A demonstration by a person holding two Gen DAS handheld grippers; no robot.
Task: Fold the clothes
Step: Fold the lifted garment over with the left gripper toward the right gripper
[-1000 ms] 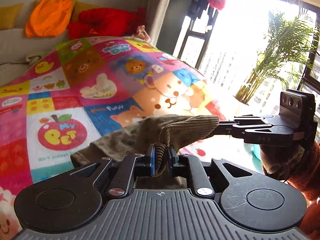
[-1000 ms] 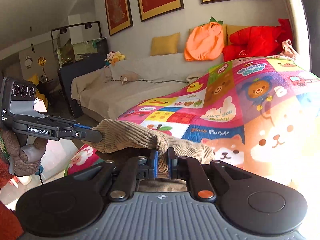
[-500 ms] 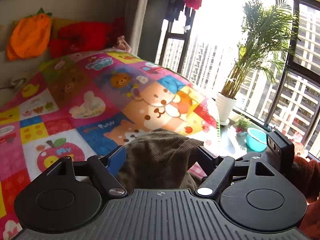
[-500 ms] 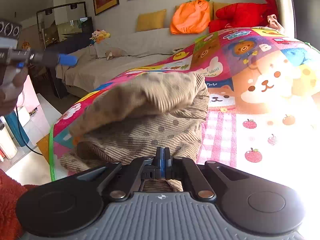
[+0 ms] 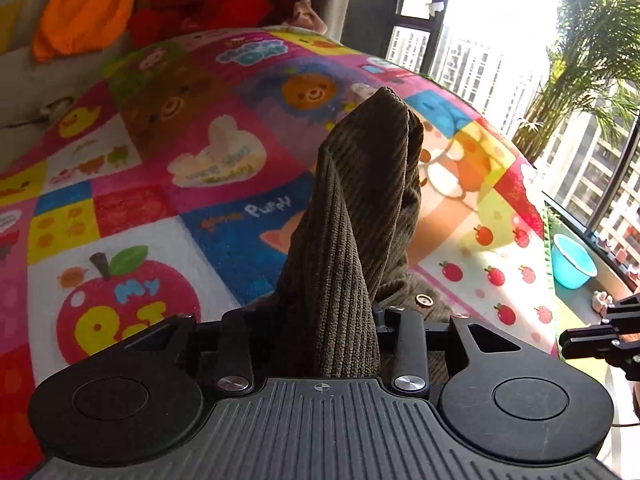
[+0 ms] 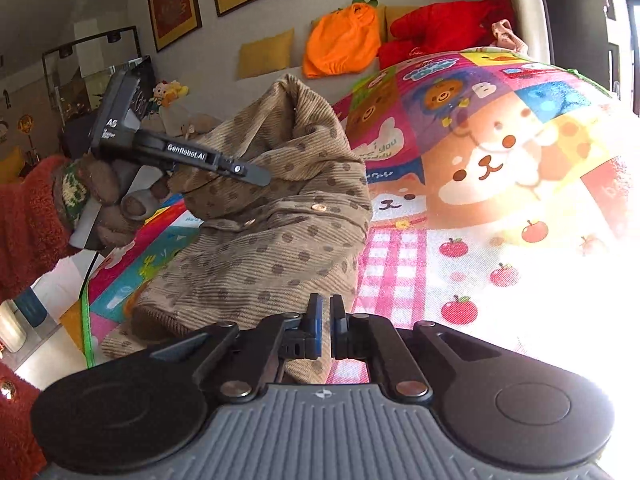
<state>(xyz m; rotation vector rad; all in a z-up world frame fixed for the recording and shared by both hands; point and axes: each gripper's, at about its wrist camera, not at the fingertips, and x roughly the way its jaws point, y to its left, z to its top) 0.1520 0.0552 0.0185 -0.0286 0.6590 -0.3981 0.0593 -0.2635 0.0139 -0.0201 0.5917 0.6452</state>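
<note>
A brown dotted corduroy garment [image 6: 264, 240] lies bunched on the colourful quilt [image 6: 500, 168]. In the left wrist view a fold of the garment [image 5: 352, 208] stands up between the jaws of my left gripper [image 5: 320, 336], which grips it. In the right wrist view the left gripper [image 6: 256, 174] holds that fold raised above the pile. My right gripper [image 6: 325, 324] is shut and empty, just in front of the garment's near edge. It shows at the right edge of the left wrist view [image 5: 576, 340].
The quilt covers a bed beside a sofa with an orange cushion [image 6: 340, 40] and a red plush [image 6: 444, 28]. A window, a palm [image 5: 592, 48] and a blue bowl [image 5: 572, 260] are to the right. The floor lies to the left of the bed.
One second ago both grippers held the garment stretched between them. Both let go. My left gripper has since closed on a fold and lifted it. My right gripper stays shut and empty.
</note>
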